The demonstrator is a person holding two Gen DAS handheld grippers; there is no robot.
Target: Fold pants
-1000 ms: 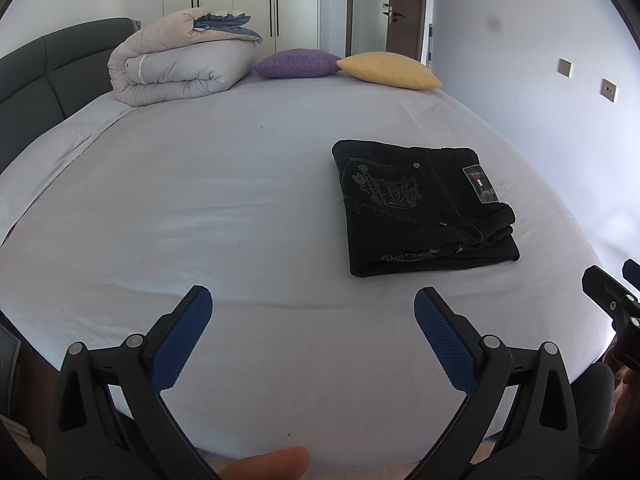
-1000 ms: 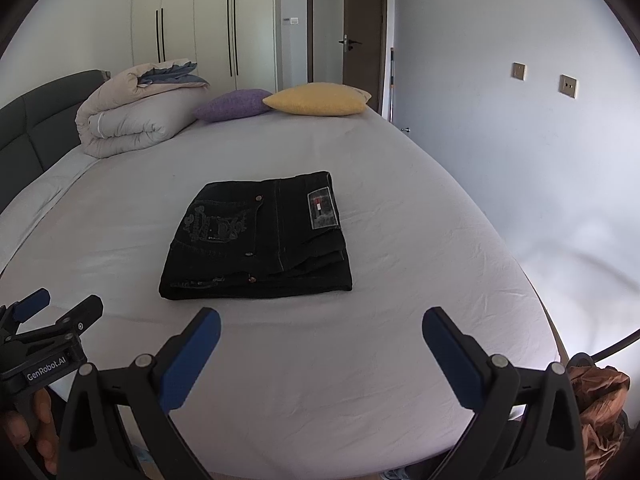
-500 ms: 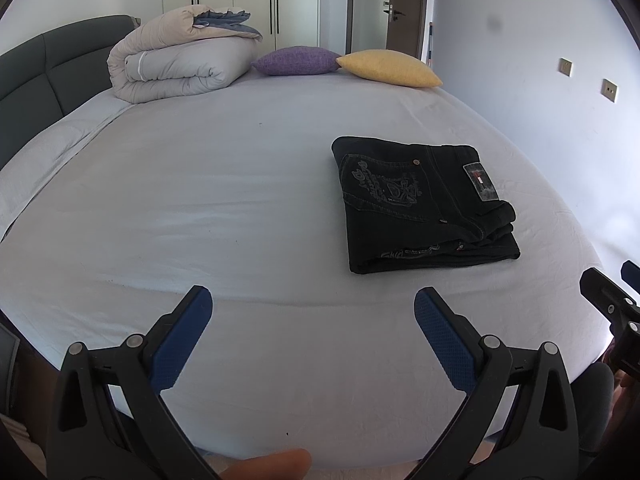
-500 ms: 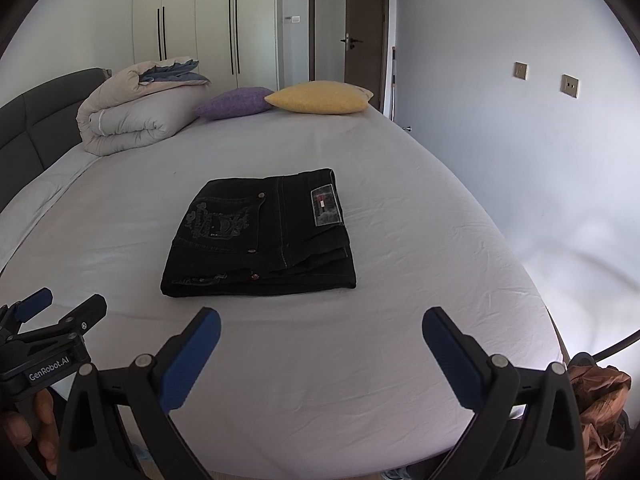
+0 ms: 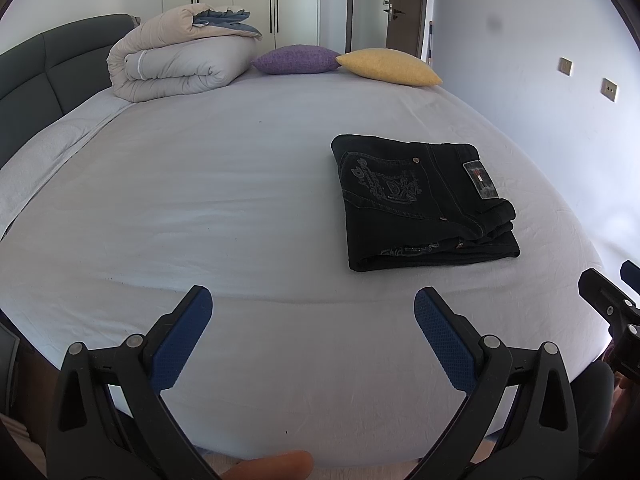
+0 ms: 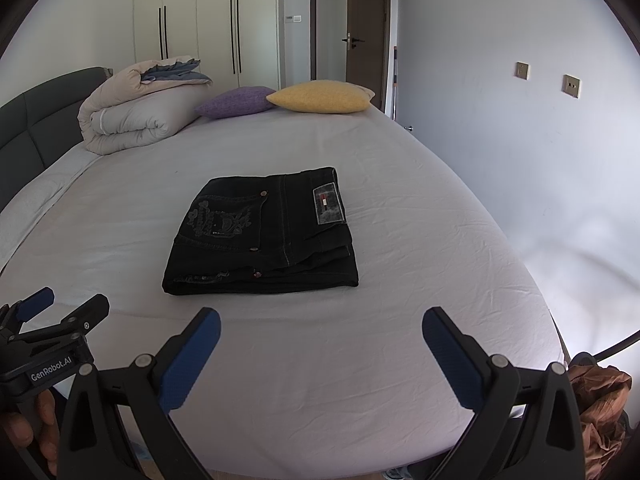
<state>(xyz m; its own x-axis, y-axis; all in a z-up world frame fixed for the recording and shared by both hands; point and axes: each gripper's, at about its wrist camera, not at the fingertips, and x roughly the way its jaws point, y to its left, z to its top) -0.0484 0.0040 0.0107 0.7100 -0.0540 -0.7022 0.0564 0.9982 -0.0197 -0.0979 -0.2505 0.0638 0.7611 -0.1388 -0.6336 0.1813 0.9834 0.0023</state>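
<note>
Lying folded, pants [image 6: 262,236]; far edge hidden

One folded pair of black pants [image 6: 262,236], two pillows, purple [image 6: 236,102] and yellow [image 6: 320,97], one rolled duvet [image 6: 132,120], two grippers, left [image 5: 312,316] and right [image 6: 320,326]

Left wrist: low at bed [image 5: 200,200] foot, facing headboard, pants [image 5: 424,200] ahead-right.
Right wrist: same edge, pants [image 6: 264,232] centred, nearer.
Shared: bed, pants.
</note>
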